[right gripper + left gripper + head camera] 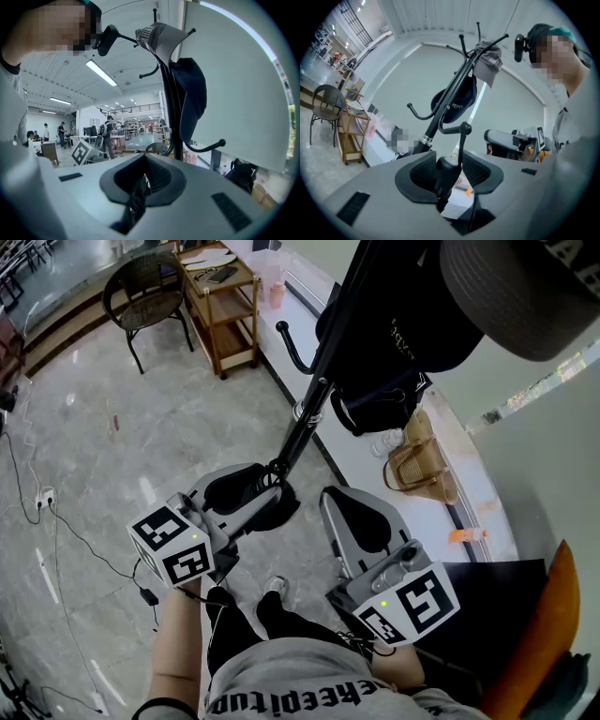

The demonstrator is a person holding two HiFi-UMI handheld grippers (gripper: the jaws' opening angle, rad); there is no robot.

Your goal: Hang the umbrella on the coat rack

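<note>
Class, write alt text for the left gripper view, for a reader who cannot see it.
The fingers of the left gripper are shut on a black umbrella, before a black coat rack that bears a dark cloth item and a grey hat. A wicker chair stands at far left.

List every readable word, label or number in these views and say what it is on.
"cheepitup": print on the person's shirt, upside-down in the head view, partly cut off, reading uncertain.
White print on the black bag hanging on the coat rack: too blurred to read.
Letters on the grey cap: cropped, unreadable.
</note>
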